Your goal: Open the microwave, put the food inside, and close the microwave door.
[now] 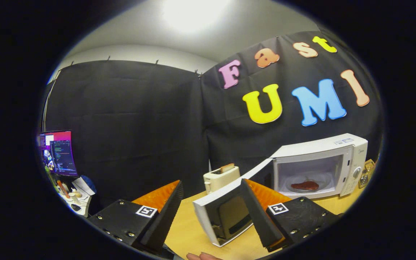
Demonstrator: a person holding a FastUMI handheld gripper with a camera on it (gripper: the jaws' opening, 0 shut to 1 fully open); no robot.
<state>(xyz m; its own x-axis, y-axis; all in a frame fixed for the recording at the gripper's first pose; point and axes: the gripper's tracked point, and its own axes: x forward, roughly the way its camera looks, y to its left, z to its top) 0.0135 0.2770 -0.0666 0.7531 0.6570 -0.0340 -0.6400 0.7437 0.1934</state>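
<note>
The white microwave (320,169) stands on the wooden table (190,231), beyond my fingers to the right. Its door (217,213) is swung wide open, and the door's free end reaches in between my two fingers. Inside the lit cavity a reddish piece of food (304,186) lies on the glass plate (323,178). My gripper (211,183) is open. The right finger (260,216) crosses in front of the door's outer face; whether it touches the door I cannot tell. The left finger (166,213) stands apart from the door.
A small cream toaster (221,177) with bread in its slot stands behind the door, against the black cloth wall. A small shiny object (367,172) sits right of the microwave. Far left, a monitor (58,153) and a cluttered desk (74,196). A person's fingertip (202,256) shows just below the door.
</note>
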